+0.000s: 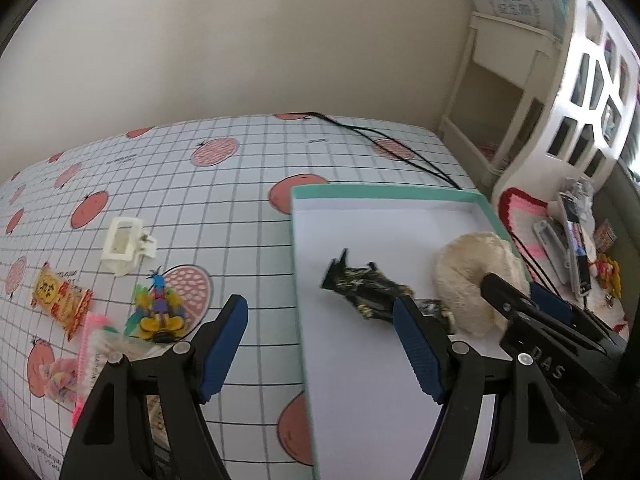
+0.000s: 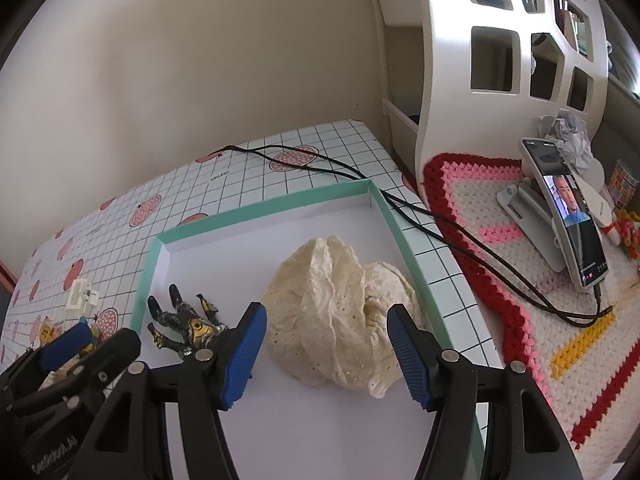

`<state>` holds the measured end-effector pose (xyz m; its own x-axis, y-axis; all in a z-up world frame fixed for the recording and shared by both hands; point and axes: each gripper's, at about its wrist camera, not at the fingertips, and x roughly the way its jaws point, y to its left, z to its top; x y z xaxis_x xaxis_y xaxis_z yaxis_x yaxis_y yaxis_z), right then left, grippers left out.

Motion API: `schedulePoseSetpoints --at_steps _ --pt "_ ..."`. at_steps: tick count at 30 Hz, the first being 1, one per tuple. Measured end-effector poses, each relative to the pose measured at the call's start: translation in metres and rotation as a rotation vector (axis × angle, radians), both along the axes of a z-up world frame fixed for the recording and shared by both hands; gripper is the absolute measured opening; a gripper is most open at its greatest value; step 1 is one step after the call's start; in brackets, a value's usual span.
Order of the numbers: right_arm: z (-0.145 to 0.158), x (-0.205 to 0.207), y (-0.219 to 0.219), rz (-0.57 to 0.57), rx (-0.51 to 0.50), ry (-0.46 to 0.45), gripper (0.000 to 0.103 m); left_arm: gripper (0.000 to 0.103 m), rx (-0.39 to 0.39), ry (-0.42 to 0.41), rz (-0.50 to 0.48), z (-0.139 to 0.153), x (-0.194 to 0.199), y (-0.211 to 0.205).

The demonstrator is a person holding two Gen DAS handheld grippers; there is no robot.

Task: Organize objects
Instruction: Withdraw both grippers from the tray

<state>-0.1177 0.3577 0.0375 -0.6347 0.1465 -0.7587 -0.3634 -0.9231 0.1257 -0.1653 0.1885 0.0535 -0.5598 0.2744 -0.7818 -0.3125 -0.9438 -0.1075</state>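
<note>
A mint-rimmed white box (image 1: 384, 191) (image 2: 260, 206) lies on the table. In it lie a black and gold action figure (image 1: 368, 290) (image 2: 188, 322) and a cream lace cloth (image 1: 472, 276) (image 2: 336, 312). My left gripper (image 1: 320, 344) is open and empty, straddling the box's left wall, with the figure just beyond its right finger. My right gripper (image 2: 324, 350) is open and empty over the box, just short of the cloth. It also shows in the left wrist view (image 1: 520, 300). Left of the box lie a white hair clip (image 1: 124, 244), a colourful toy (image 1: 160, 308), a snack packet (image 1: 60, 300) and a pink bag (image 1: 80, 364).
A checked tablecloth with red fruit prints (image 1: 200, 200) covers the table. Black cables (image 2: 440, 224) run past the box's far corner to a phone on a stand (image 2: 568, 216) on a crocheted mat (image 2: 540, 320). A white shelf unit (image 2: 500, 60) stands behind.
</note>
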Motion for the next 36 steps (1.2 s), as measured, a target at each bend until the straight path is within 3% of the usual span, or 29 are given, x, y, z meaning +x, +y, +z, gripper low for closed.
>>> schedulePoseSetpoints --at_steps 5,7,12,18,20,36 --pt "-0.001 0.0 -0.003 0.015 0.007 -0.01 0.066 0.076 0.013 -0.008 0.035 -0.001 -0.003 -0.01" --pt "-0.003 0.0 -0.004 0.024 0.009 -0.019 0.068 0.088 0.008 -0.007 0.041 -0.002 -0.003 -0.012" --pt "-0.003 0.002 -0.006 0.037 0.013 -0.015 0.09 0.09 0.008 0.001 0.058 -0.001 -0.003 -0.016" --pt "-0.004 0.003 -0.008 0.044 0.013 -0.015 0.101 0.092 0.01 0.004 0.073 -0.001 -0.004 -0.019" --pt "-0.004 0.003 -0.009 0.05 0.012 -0.015 0.102 0.101 0.012 0.005 0.079 -0.001 -0.004 -0.02" --pt "-0.006 0.002 -0.014 0.068 0.02 -0.025 0.103 0.103 0.026 0.017 0.104 0.001 -0.004 -0.027"
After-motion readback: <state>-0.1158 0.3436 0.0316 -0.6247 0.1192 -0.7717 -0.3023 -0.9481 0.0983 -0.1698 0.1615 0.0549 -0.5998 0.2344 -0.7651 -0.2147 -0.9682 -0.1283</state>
